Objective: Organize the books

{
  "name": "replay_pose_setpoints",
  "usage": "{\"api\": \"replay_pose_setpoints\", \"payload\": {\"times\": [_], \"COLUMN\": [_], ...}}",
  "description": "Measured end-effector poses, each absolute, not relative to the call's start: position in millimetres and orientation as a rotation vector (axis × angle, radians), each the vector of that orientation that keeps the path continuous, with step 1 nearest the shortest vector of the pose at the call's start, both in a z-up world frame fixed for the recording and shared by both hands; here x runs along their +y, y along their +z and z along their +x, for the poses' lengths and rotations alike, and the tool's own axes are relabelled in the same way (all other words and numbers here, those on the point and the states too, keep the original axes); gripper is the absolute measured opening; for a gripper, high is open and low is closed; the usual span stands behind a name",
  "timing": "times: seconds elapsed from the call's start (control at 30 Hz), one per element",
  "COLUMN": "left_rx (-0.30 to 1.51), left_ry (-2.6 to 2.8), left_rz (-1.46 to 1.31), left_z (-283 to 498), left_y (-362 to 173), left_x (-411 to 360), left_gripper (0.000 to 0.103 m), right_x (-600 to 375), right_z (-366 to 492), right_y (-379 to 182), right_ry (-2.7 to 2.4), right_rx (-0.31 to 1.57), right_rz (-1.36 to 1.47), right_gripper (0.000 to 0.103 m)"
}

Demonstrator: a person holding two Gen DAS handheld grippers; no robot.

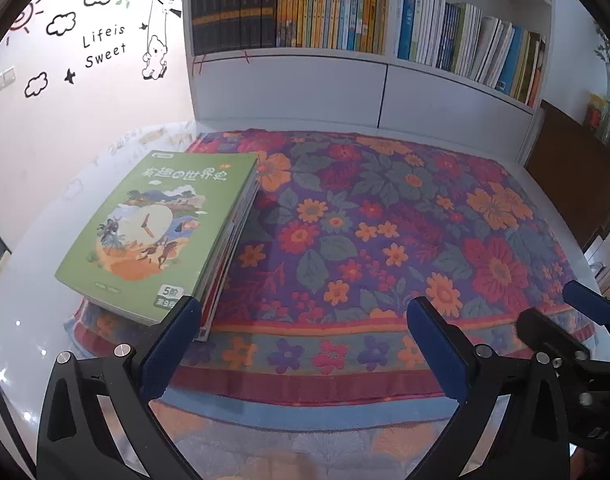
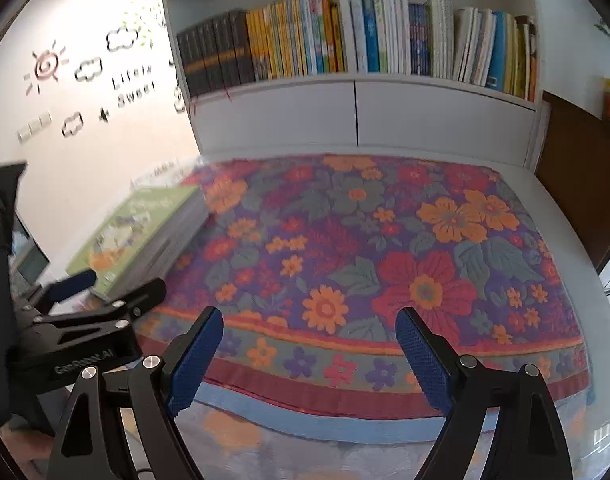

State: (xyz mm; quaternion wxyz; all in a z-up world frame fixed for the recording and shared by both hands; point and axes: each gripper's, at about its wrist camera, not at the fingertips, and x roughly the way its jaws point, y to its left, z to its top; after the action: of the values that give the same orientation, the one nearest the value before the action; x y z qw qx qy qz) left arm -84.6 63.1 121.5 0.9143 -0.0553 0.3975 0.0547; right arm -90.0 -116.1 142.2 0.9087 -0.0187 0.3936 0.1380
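A stack of books (image 1: 161,232) lies flat on the left edge of the flowered cloth (image 1: 385,220), below the full shelf (image 1: 305,54); my left gripper (image 1: 301,320) and right gripper (image 2: 309,330) hover wide and empty, so shelving may remain

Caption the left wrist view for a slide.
Open left gripper hovers beside green-covered book stack on floral cloth.

Black fingers (image 2: 425,356), blue textured pads, silver screws; lettering blurred.
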Motion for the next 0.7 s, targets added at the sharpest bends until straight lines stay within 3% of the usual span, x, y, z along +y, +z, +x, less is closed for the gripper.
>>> {"api": "replay_pose_setpoints", "payload": {"times": [0.7], "left_rx": [0.824], "left_ry": [0.120], "left_rz": [-0.123], "left_z": [-81.7], "left_y": [115.4], "left_x": [62.6], "left_gripper": [0.102], "right_x": [-114.1], "right_z": [-79.3], "right_y": [132.5], "right_ry": [0.281], "right_rx": [0.848], "right_rz": [-0.062], "right_gripper": [0.087]}}
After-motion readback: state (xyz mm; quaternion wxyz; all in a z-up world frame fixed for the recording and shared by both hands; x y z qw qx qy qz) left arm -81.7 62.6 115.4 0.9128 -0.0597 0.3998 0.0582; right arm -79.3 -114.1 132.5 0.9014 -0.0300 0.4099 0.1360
